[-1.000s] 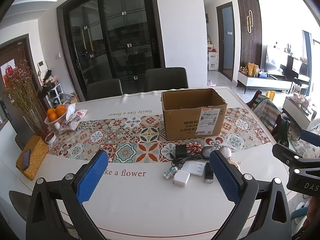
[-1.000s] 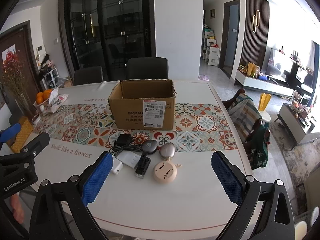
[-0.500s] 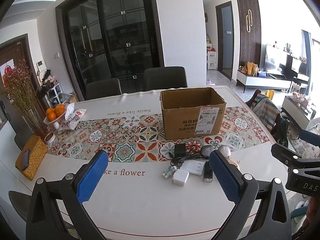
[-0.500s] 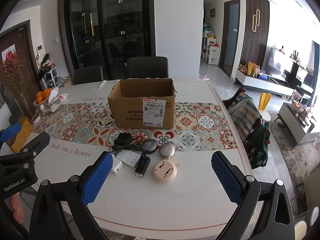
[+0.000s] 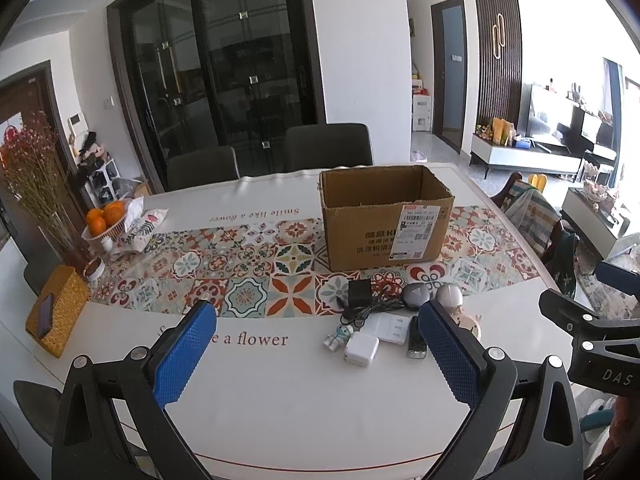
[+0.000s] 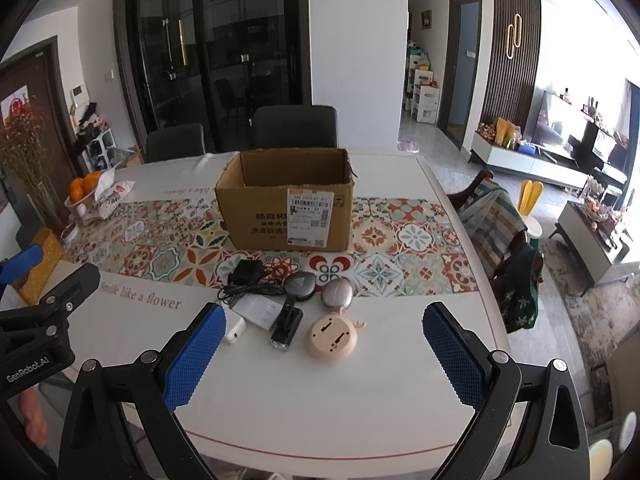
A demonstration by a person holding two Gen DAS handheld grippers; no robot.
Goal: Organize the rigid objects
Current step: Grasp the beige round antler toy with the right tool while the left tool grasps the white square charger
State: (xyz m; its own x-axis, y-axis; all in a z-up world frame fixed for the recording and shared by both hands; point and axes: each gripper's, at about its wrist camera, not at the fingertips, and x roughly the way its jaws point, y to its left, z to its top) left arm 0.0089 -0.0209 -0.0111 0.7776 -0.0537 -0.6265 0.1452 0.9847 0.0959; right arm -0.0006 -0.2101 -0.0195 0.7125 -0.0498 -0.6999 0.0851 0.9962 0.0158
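Hovering above the near edge of the white counter (image 6: 320, 392), both sets of blue-padded fingers spread wide and gripping nothing: left gripper (image 5: 316, 354), right gripper (image 6: 320, 356).

Ahead of the left fingers, toward the right pad: white charger block (image 5: 361, 349), small robot figurine (image 5: 339, 336), flat white adapter (image 5: 389, 328), black power brick with cord (image 5: 359, 291). Partly hidden behind the right pad: dark slim device (image 5: 416, 340).

Between and just beyond the right fingers: round peach gadget (image 6: 332, 337) lying face down, black slim device (image 6: 285, 325) beside it, dark grey pebble-shaped case (image 6: 300, 280) and silver one (image 6: 337, 294) further ahead. Near the left pad: white charger block, touching or nearly touching the flat adapter, cannot tell which.

Straight beyond the cluster, on the patterned runner (image 6: 400, 240): open cardboard box (image 6: 286, 208), upright, shipping label facing the fingers. Far off to the left of both: fruit bowl with oranges (image 5: 105, 216).
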